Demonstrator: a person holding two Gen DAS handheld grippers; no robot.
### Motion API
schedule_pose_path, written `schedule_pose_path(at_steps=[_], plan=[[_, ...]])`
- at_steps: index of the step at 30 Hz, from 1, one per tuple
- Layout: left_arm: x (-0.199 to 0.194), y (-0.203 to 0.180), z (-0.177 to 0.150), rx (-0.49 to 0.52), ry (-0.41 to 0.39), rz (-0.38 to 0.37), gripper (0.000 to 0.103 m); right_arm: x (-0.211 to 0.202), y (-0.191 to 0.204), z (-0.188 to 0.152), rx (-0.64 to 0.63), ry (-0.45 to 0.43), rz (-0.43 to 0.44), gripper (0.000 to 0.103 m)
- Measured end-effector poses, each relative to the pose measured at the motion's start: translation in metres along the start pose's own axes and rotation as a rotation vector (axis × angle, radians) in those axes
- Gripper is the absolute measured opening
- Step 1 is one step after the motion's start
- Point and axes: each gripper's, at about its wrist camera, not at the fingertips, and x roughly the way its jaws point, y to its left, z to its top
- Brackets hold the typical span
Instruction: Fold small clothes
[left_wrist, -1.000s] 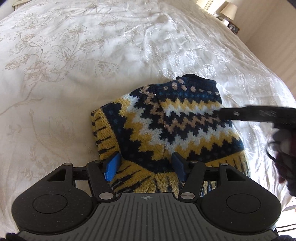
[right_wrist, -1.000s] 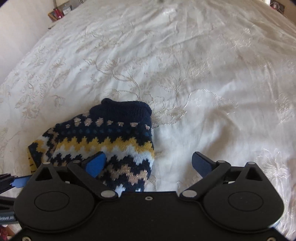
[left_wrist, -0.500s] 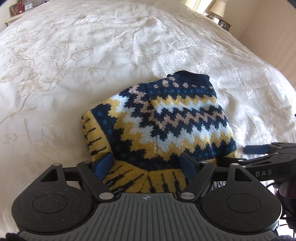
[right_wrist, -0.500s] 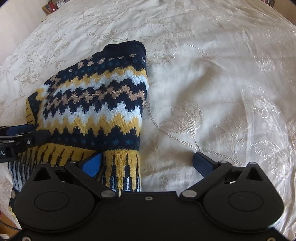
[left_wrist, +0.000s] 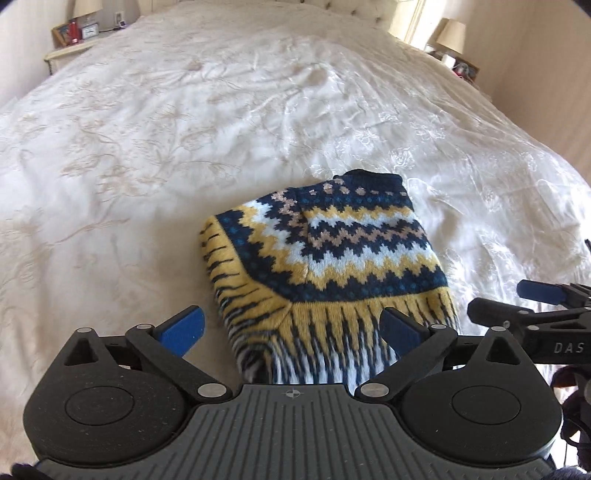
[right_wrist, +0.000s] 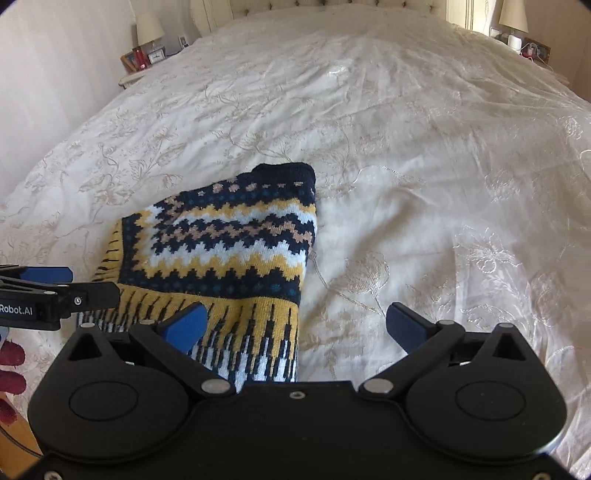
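On a wide bed spread with a cream, flower-embroidered satin coverlet (left_wrist: 184, 155), a small knitted sweater (left_wrist: 332, 254) in navy, mustard, pale blue and tan zigzag bands lies folded into a compact block, its navy collar pointing toward the headboard and its striped ribbed hem toward the cameras.

At far left in the left wrist view, a bedside table (left_wrist: 70, 51) carries a small clock, a red object and a lamp base. Moving right, the black left gripper (left_wrist: 291, 326) with blue finger pads hangs above the sweater's near hem; its jaws have just been opening and now stand spread wide, one pad (left_wrist: 183, 328) over bare coverlet to the left of the sweater and the other over the hem's right part, neither pressing on the knit.

Further right, the black right gripper (right_wrist: 297, 325) sits beside its twin, likewise wide apart and holding nothing: its left pad (right_wrist: 184, 325) hovers over the striped hem, its right pad over coverlet. In the right wrist view the sweater sits left of centre. A cream-shaded lamp (left_wrist: 452, 31) stands at the far right of the bed.
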Motion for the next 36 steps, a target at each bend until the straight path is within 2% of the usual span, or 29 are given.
schedule_pose_path(at_steps=[2,4,7,12,15,19,26,32,36], plan=[[-0.012,-0.005,-0.002,-0.014,0.026,0.017,0.103,-0.015,0.001,-0.002,0.000,-0.026,0.016,0.102],[-0.028,-0.012,-0.004,-0.015,0.018,0.028,0.102,-0.030,0.001,-0.005,0.000,-0.049,0.034,0.102],[-0.055,-0.026,-0.005,0.011,-0.036,0.058,0.101,-0.051,0.003,-0.009,-0.007,-0.076,0.059,0.102],[-0.099,-0.050,-0.002,0.013,-0.134,0.161,0.101,-0.085,0.009,-0.014,-0.020,-0.132,0.076,0.102],[-0.114,-0.062,0.000,-0.003,-0.145,0.229,0.101,-0.105,0.015,-0.017,-0.025,-0.176,0.039,0.102],[-0.127,-0.069,-0.006,-0.012,-0.151,0.266,0.101,-0.128,0.023,-0.021,-0.046,-0.218,-0.024,0.102],[-0.139,-0.073,-0.023,-0.017,-0.117,0.296,0.101,-0.149,0.024,-0.025,0.007,-0.165,-0.090,0.102],[-0.143,-0.074,-0.036,-0.010,-0.072,0.303,0.101,-0.154,0.019,-0.032,0.042,-0.099,-0.046,0.102],[-0.143,-0.074,-0.042,-0.017,-0.036,0.293,0.101,-0.157,0.021,-0.037,0.055,-0.077,-0.048,0.102]])
